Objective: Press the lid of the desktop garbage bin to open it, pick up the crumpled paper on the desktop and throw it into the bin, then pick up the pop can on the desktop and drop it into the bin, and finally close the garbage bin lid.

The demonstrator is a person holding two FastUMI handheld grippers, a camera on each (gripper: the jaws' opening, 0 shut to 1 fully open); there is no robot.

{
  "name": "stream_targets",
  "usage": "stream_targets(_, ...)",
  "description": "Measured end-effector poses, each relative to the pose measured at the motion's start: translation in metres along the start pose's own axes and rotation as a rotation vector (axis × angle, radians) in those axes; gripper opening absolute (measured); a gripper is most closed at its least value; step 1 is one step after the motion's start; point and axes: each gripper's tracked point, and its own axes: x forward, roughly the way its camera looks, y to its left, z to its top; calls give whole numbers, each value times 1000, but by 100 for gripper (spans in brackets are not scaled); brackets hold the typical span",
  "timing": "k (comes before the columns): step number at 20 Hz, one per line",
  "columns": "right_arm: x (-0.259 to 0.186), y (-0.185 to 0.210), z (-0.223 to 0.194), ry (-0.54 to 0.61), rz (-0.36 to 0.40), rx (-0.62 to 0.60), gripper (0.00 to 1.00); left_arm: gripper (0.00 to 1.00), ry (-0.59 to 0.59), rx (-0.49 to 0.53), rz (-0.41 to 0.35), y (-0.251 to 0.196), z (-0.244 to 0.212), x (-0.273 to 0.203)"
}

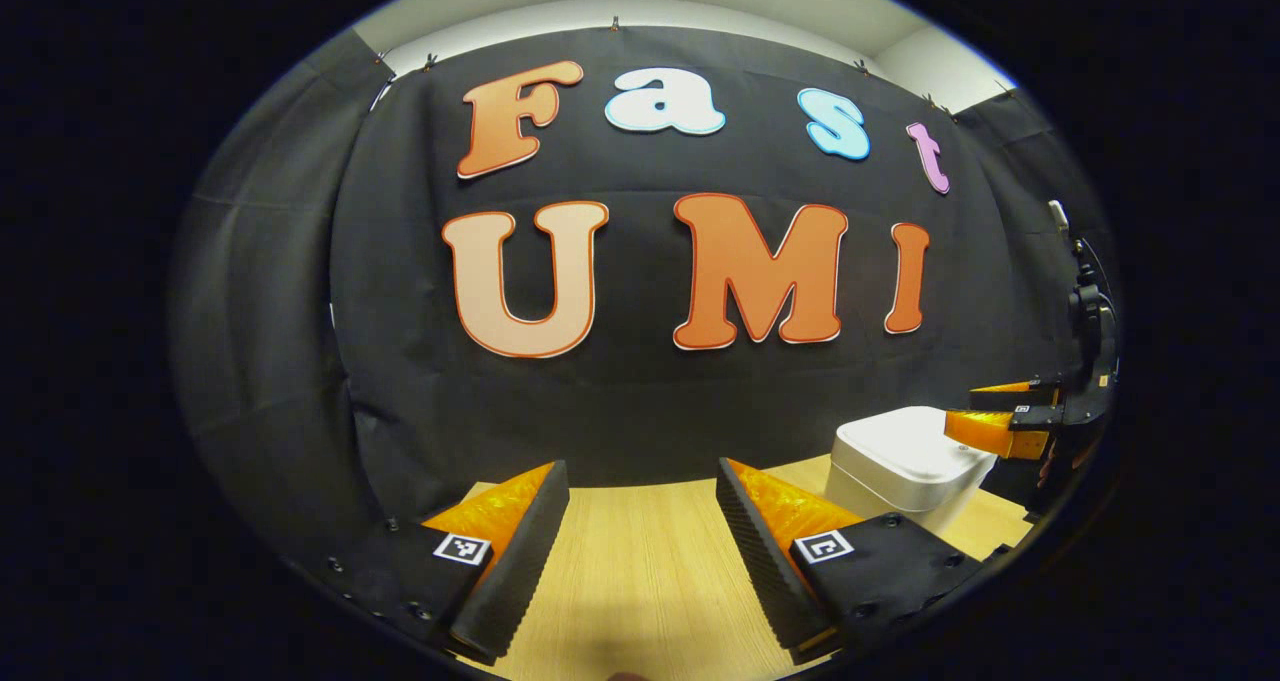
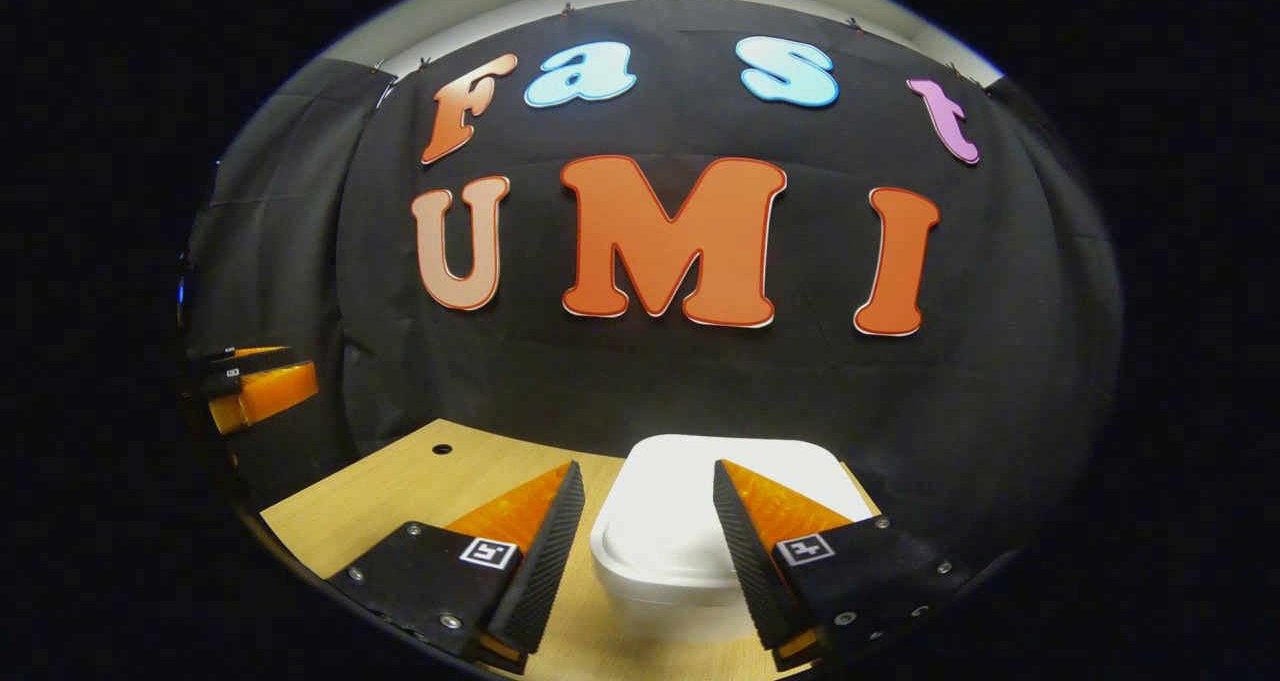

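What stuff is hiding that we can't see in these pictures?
- Inside of the bin: hidden by its closed lid, in both views.
- Bin's lower front in the right gripper view: cut off by the edge, behind the right gripper.
- Table in the left gripper view: its near part is covered by the left gripper.

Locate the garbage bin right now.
The garbage bin, lid shut, stands on the wooden desktop directly ahead of the right hand-held gripper; in the left gripper view it's lower right.

garbage bin (image 2: 690,521) on desktop (image 2: 400,491), right hand-held gripper (image 2: 640,551) over its lid
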Motion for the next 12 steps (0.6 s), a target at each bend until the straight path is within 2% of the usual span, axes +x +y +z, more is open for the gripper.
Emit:
stream_targets(6,3,32,3,-34,80,-23,86,95,-39,16,29,9,8,4)
stream_targets(8,3,38,5,-44,90,-28,89,93,-51,19,36,11,11,5)
stream_targets(12,6,49,2,-44,115,-23,93,96,-72,21,43,13,15,7)
